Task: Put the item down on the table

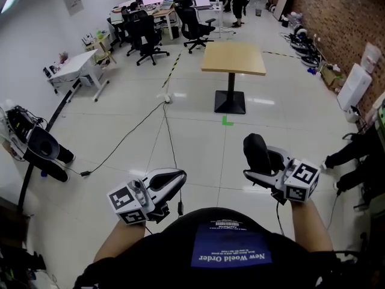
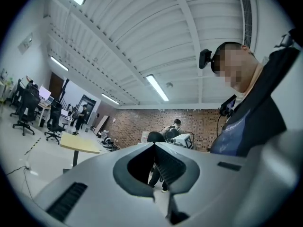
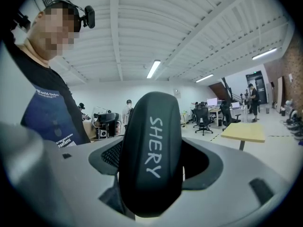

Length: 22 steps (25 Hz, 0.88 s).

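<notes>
A black oval case (image 3: 150,160) with the white print SHERY stands upright between the jaws of my right gripper (image 1: 262,168), which is shut on it. In the head view the case (image 1: 257,151) rises above the gripper, over the floor at waist height. My left gripper (image 1: 170,181) is held at the same height on the left, its jaws together with nothing between them (image 2: 156,163). The table (image 1: 233,59), a square wooden top on a black pedestal, stands a few steps ahead, apart from both grippers. It also shows in the right gripper view as the table (image 3: 246,132).
A black cable (image 1: 129,132) runs across the pale tiled floor on the left. A green tape mark (image 1: 227,121) lies before the table. Office chairs (image 1: 146,38) and desks (image 1: 75,68) stand at the back left. A brick wall (image 1: 343,17) and a person's legs (image 1: 352,152) are at the right.
</notes>
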Each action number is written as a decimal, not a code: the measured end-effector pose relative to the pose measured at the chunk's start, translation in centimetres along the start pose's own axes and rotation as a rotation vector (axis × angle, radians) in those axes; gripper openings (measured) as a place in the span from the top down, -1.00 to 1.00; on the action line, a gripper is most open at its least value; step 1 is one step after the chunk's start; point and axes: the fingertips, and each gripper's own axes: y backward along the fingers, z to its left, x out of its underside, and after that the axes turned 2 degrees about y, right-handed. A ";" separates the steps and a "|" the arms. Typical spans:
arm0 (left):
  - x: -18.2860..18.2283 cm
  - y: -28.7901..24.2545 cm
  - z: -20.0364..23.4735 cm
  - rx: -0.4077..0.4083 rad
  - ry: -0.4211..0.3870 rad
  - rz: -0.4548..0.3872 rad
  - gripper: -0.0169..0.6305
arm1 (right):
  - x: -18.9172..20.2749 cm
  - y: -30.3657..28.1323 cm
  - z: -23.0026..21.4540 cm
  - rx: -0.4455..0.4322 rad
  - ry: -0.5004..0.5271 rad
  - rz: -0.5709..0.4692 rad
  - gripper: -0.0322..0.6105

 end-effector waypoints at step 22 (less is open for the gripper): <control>-4.9 -10.7 24.4 0.093 0.020 0.030 0.94 | -3.8 -11.2 -22.5 0.133 -0.021 0.020 -0.16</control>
